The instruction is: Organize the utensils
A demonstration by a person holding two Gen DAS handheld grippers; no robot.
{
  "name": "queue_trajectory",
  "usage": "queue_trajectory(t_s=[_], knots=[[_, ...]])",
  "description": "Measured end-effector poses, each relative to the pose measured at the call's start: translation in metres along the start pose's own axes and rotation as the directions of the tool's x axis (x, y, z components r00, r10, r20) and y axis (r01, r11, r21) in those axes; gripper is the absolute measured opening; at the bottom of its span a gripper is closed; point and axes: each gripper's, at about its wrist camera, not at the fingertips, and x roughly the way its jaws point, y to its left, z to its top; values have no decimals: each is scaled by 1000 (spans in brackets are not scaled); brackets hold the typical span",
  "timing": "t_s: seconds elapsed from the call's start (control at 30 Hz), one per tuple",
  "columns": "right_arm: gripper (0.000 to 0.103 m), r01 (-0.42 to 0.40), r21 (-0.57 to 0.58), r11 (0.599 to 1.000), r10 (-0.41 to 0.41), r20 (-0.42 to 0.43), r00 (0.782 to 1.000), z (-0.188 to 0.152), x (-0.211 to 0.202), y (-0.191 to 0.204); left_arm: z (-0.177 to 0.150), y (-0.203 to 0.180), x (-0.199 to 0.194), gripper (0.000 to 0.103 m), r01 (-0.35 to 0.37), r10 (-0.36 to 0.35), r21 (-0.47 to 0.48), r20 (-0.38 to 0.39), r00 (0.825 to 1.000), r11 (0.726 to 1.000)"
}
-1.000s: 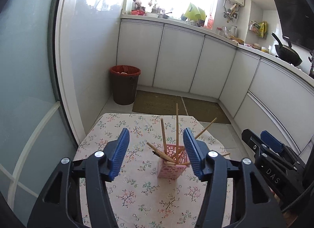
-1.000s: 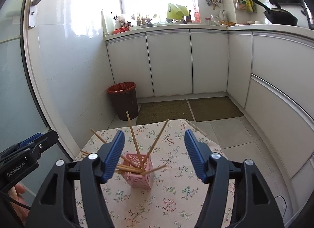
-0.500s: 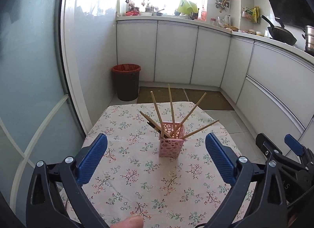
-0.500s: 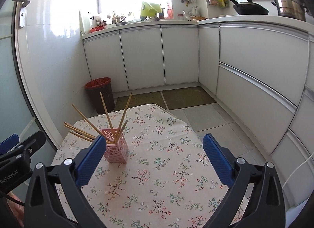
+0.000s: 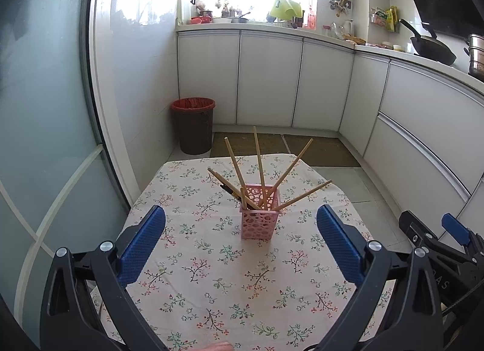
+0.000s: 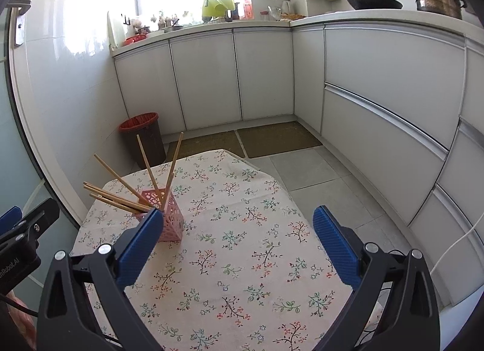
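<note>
A pink perforated holder [image 5: 259, 220] stands upright on the floral tablecloth [image 5: 211, 275], with several wooden chopsticks [image 5: 259, 163] fanned out of it. My left gripper [image 5: 240, 242] is open and empty, held back from the holder, which sits between and beyond its blue pads [image 5: 142, 240]. In the right wrist view the holder [image 6: 169, 218] and chopsticks [image 6: 121, 181] are at the left, just behind the left pad [image 6: 140, 245]. My right gripper [image 6: 239, 245] is open and empty over the cloth.
A dark bin with a red liner [image 5: 193, 125] stands on the floor beyond the table. White cabinets [image 5: 269, 81] line the back and right. A glass door [image 5: 39, 127] is on the left. The right gripper shows at the left view's right edge [image 5: 438, 242].
Both grippers opened wide and pulled back from the holder. The chopsticks stay standing in it.
</note>
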Motion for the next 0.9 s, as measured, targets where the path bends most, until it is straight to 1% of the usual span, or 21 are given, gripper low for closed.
queue_trajectory(t_s=[0.23,0.9], knots=[[96,0,-3,1000,0,-6,1000,-3,2,-1,-1,3,5,96,4,-4,-11,-15,1000,1000],[96,-4,-5,1000,4,-15,1000,-3,4,2,-2,6,7,96,1,-2,-16,-21,1000,1000]])
